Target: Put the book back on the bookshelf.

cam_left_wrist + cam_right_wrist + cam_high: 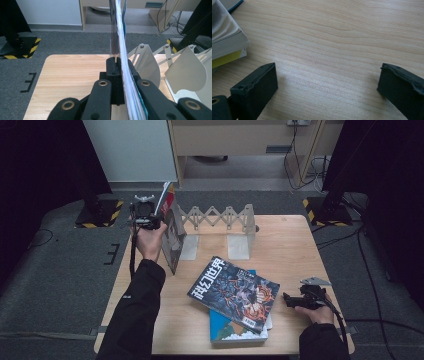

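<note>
Black jaws of the left gripper [120, 82] clamp a thin, floppy magazine [170, 227] upright near the table's [295, 245] far left corner; gripped near an edge, it probably sags and slips easily. Beside it, the folding book rack [220, 227] crowds the slot, while the right gripper [327, 82] rests wide open and empty by the stacked books [235, 300] near the front edge.
</note>
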Demonstrator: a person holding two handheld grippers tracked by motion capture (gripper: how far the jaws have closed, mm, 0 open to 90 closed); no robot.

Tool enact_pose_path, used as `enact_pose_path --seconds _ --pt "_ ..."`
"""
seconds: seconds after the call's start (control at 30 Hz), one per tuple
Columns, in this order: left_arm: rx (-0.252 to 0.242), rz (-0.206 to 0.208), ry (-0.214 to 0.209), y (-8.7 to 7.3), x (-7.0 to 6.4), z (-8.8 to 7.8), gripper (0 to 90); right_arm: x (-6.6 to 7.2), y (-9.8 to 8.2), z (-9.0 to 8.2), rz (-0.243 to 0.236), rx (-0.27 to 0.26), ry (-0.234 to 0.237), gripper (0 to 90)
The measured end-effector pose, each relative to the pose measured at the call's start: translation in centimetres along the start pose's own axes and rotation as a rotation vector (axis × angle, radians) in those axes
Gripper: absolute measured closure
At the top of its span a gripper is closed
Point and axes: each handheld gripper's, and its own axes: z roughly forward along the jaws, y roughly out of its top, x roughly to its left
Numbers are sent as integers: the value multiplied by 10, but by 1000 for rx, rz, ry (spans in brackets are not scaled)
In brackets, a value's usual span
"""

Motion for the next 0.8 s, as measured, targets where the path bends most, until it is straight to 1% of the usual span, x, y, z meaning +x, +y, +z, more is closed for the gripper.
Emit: enact_pose_path --seconds 0.1,0.17,0.27,0.33,0.4,0.5,0.57,0.67,0.73,0.8 --pt "-22 3 -17 -2 0 -1 843 0 0 0 0 -1 0 27" --pt "-42 10 -25 -3 1 -2 807 0 0 0 0 -1 0 27" --pt "-48 19 -40 -6 3 -3 736 0 0 0 0 -2 -1 27" --pt "-68 20 -58 -7 4 -4 686 0 0 0 -2 -3 0 26" --pt "-89 17 -77 -8 6 -7 652 0 0 0 -3 -4 0 27" --pt "-120 35 -88 -9 7 -12 595 0 -1 0 0 -6 0 26" --pt "-129 32 -102 -10 9 -16 571 0 -1 0 0 -6 1 26" --pt "-146 39 -113 -12 12 -22 522 0 -1 0 0 -7 1 27" --pt "-160 37 -128 -14 14 -27 500 0 -1 0 0 -7 0 27" --pt "-182 44 -142 -16 15 -33 475 0 -1 0 1 -7 -2 26"
